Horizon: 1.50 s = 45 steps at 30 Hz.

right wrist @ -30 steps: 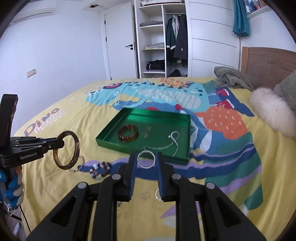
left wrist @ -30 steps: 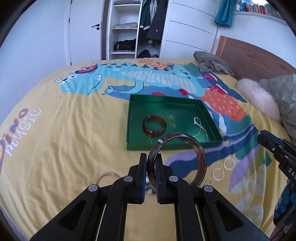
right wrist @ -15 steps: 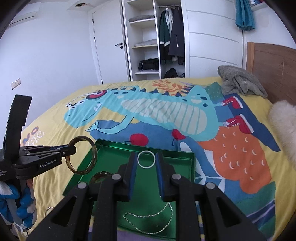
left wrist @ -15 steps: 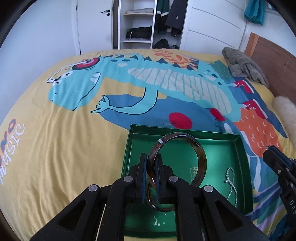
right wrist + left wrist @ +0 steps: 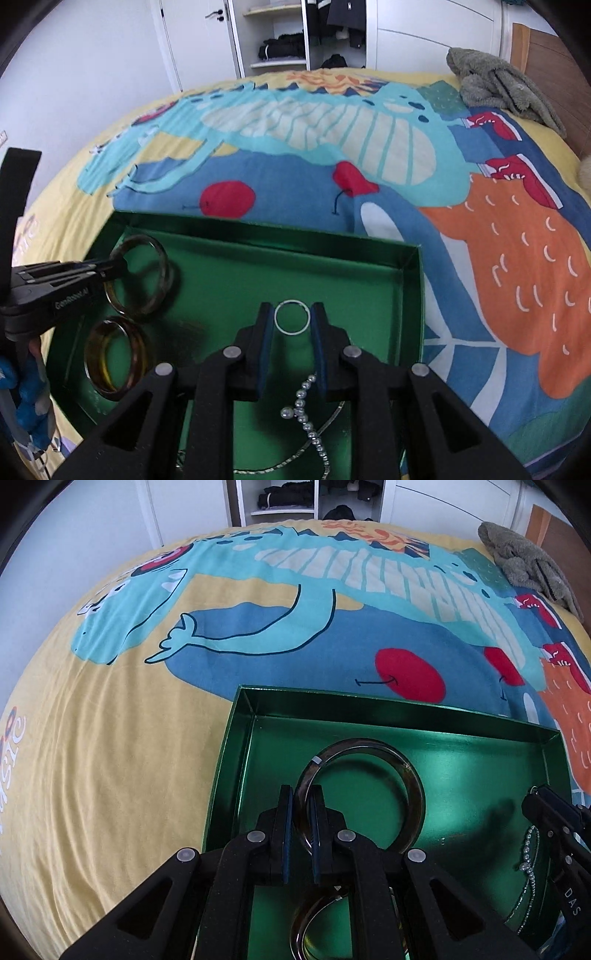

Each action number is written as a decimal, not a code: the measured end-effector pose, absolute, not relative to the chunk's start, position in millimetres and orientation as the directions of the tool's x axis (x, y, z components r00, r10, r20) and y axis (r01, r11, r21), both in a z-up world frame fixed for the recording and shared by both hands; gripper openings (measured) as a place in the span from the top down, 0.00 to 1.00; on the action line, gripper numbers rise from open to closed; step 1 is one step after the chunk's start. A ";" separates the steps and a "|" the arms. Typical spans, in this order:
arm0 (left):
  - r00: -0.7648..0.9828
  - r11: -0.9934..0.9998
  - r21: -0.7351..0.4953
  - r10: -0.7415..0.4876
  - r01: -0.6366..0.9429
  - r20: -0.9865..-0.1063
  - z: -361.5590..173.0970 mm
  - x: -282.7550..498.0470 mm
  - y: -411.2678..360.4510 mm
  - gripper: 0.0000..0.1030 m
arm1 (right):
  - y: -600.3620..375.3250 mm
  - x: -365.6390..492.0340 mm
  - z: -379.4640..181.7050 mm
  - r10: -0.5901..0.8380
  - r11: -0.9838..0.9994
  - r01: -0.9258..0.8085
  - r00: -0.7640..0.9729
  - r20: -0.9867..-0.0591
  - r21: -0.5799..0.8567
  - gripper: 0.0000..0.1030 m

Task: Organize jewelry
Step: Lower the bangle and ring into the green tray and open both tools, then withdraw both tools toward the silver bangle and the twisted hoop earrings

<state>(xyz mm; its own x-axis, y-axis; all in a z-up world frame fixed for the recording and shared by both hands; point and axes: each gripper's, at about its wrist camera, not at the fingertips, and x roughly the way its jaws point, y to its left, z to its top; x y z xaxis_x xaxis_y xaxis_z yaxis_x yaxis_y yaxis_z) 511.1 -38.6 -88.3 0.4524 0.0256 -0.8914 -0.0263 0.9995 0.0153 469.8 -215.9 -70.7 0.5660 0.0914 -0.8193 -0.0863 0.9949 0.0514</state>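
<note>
Both grippers were back over the bedspread (image 5: 480,258) a second ago, short of the green tray's (image 5: 258,236) near edge; now they're over its floor. So I'd say drop-off is next. Left gripper (image 5: 300,827) pinches the tortoiseshell bangle (image 5: 413,797) above the tray's left side, just past the amber bangle (image 5: 114,354) already lying near the left wall. Right gripper (image 5: 291,332) is clamped on the thin silver ring (image 5: 277,317) mid-tray, above the pearl chain (image 5: 306,413).
</note>
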 end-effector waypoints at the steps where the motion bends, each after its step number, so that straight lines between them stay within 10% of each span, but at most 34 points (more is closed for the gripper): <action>1: 0.453 1.000 0.014 0.025 -0.028 -0.891 -89.2 511.0 -38.0 0.91 | -215.8 469.6 -73.0 0.083 0.995 -0.085 0.560 -0.825 0.043 0.82; 19: 0.504 0.999 -0.032 -0.018 -0.020 -0.864 -75.7 506.7 -33.5 0.80 | -214.8 470.7 -78.5 0.061 0.997 -0.078 0.530 -0.846 0.024 0.78; 25: 0.617 0.999 -0.020 -0.036 0.034 -0.786 -14.3 455.9 -28.6 0.64 | -221.4 426.2 -23.6 0.109 0.994 -0.091 0.631 -0.768 0.066 0.77; 45: 0.739 0.999 -0.018 -0.049 0.050 -0.672 85.9 212.2 53.9 0.64 | -242.8 165.6 126.7 0.144 0.989 -0.134 0.843 -0.518 0.056 0.74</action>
